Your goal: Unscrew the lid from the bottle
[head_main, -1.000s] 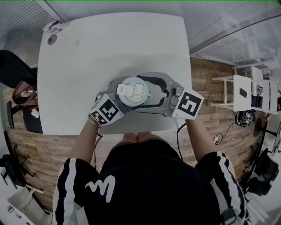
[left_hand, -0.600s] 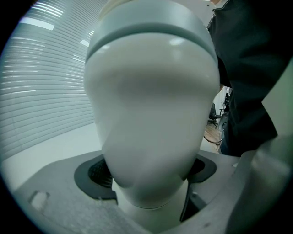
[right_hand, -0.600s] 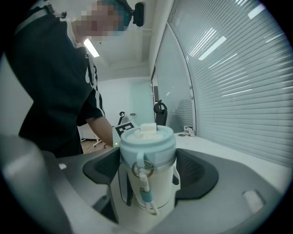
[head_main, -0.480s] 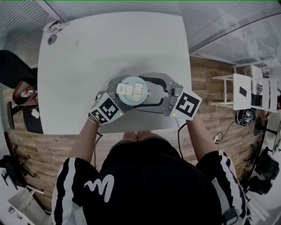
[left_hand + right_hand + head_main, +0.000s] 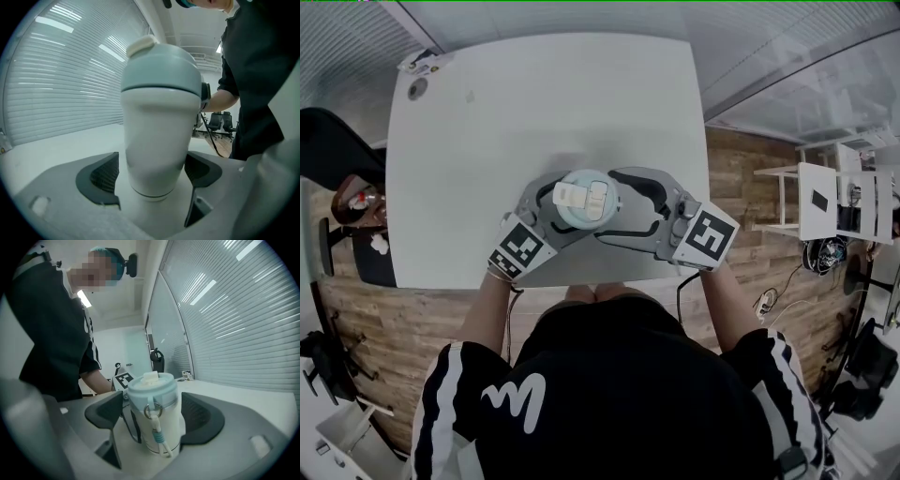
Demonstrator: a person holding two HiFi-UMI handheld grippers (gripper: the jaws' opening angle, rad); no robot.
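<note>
A short white bottle [image 5: 586,199] with a pale blue lid [image 5: 586,195] stands near the front edge of the white table [image 5: 534,94]. My left gripper [image 5: 558,212] comes in from the lower left. Its dark pads [image 5: 104,176] press on the white body [image 5: 157,150], below the lid [image 5: 161,75]. My right gripper [image 5: 609,202] reaches in from the right, with its fingers on either side of the top. In the right gripper view the pads [image 5: 197,417] lie against the bottle [image 5: 154,425] just under the lid [image 5: 152,386]. A cord hangs from a ring on the bottle's side.
Small items [image 5: 420,62] and a round object [image 5: 417,89] sit at the table's far left corner. A dark chair [image 5: 333,141] stands to the left and a white shelf [image 5: 820,197] on the wooden floor to the right. The table's front edge lies just behind both grippers.
Both marker cubes have shifted a little toward the person, and the right gripper has turned slightly around the bottle's top. The bottle stays in place, still held by both.
</note>
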